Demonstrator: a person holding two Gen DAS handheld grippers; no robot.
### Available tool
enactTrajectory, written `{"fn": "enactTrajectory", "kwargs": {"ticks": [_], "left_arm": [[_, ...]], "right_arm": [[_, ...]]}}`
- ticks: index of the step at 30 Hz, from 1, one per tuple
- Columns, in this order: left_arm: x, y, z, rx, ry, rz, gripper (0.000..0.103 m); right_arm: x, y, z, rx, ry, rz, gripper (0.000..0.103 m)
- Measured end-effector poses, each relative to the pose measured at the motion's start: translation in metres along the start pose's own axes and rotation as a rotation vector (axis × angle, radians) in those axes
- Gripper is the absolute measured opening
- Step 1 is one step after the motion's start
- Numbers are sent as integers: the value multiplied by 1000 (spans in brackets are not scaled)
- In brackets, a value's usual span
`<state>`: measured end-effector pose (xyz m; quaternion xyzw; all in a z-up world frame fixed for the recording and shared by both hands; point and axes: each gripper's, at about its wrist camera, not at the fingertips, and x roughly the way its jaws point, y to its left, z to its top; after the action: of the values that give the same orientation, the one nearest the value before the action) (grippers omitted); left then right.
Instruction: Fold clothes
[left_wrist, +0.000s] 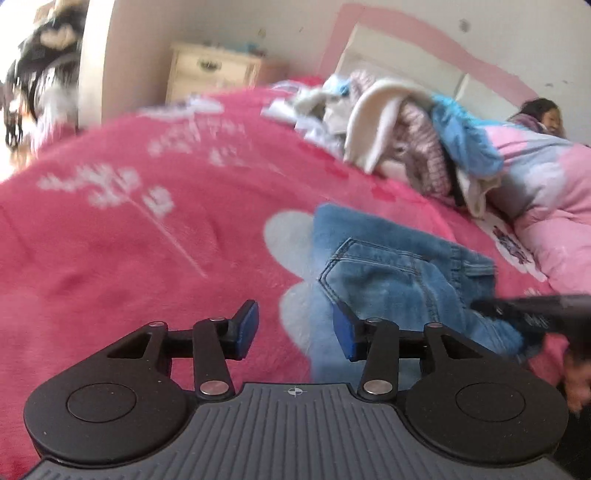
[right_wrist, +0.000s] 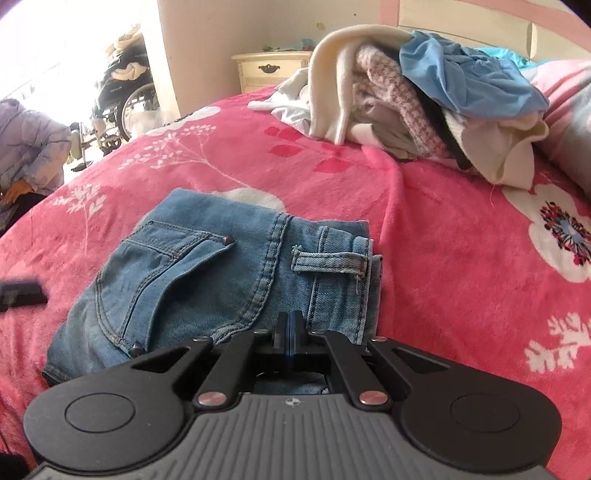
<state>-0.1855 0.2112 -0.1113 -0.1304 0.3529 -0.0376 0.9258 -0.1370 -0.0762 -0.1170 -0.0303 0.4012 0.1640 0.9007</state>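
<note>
A folded pair of light blue jeans (left_wrist: 388, 273) (right_wrist: 207, 273) lies on the pink flowered blanket (left_wrist: 110, 240) (right_wrist: 461, 240), back pocket up. My left gripper (left_wrist: 295, 330) is open over the blanket just left of the jeans, with nothing between its blue pads (left_wrist: 245, 330). My right gripper (right_wrist: 291, 328) is shut, its tips over the near edge of the jeans by the waistband. I cannot tell if any denim is pinched. Each gripper shows in the other's view as a blurred black shape: the right gripper (left_wrist: 535, 310), the left gripper (right_wrist: 18, 293).
A heap of unfolded clothes (left_wrist: 406, 133) (right_wrist: 406, 96) lies beyond the jeans. A person (left_wrist: 543, 114) lies under a pink quilt at the far right. Another person in a pale jacket (right_wrist: 29, 147) and a wheelchair (right_wrist: 122, 92) are off the bed at left, and a cream nightstand (right_wrist: 269, 70) stands behind it.
</note>
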Motion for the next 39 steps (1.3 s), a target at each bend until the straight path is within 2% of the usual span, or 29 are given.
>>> {"fn": "enactTrajectory", "kwargs": {"ticks": [5, 9, 13, 15, 18, 23, 26, 28, 29, 31, 33, 36, 37, 39], "left_arm": [[17, 1, -42, -1, 115, 5, 45], [15, -3, -43, 6, 110, 16, 46], [-5, -8, -49, 94, 187, 25, 45], [-17, -4, -48, 71, 188, 32, 44], [-25, 0, -31, -27, 152, 19, 49], [14, -30, 24, -102, 135, -29, 55], [52, -61, 46, -46, 194, -15, 56], [70, -78, 48, 10, 252, 38, 58], [74, -86, 47, 49, 266, 74, 60], [77, -97, 44, 101, 282, 123, 61], [78, -101, 42, 112, 293, 145, 61], [79, -102, 44, 96, 312, 161, 61], [79, -101, 45, 89, 317, 163, 61], [80, -103, 47, 86, 323, 169, 61]], "right_arm": [[0, -2, 0, 8, 1, 12, 0], [-1, -3, -1, 27, -2, 20, 0], [-2, -3, -1, 21, -4, 21, 0], [-2, -3, -1, 22, -6, 23, 0], [-1, -4, -1, 24, -7, 26, 0], [-1, -9, -2, 62, -10, 48, 0], [-6, -13, 0, 96, -21, 69, 0], [-13, -16, 3, 124, -42, 90, 0], [-19, -16, 5, 115, -73, 85, 5], [-25, -17, 13, 103, -116, 74, 5], [-19, -20, 25, 114, -129, 67, 5], [2, -22, 40, 89, -98, 38, 5], [15, -22, 42, 69, -59, 18, 1], [29, -24, 40, 51, -43, -6, 1]]}}
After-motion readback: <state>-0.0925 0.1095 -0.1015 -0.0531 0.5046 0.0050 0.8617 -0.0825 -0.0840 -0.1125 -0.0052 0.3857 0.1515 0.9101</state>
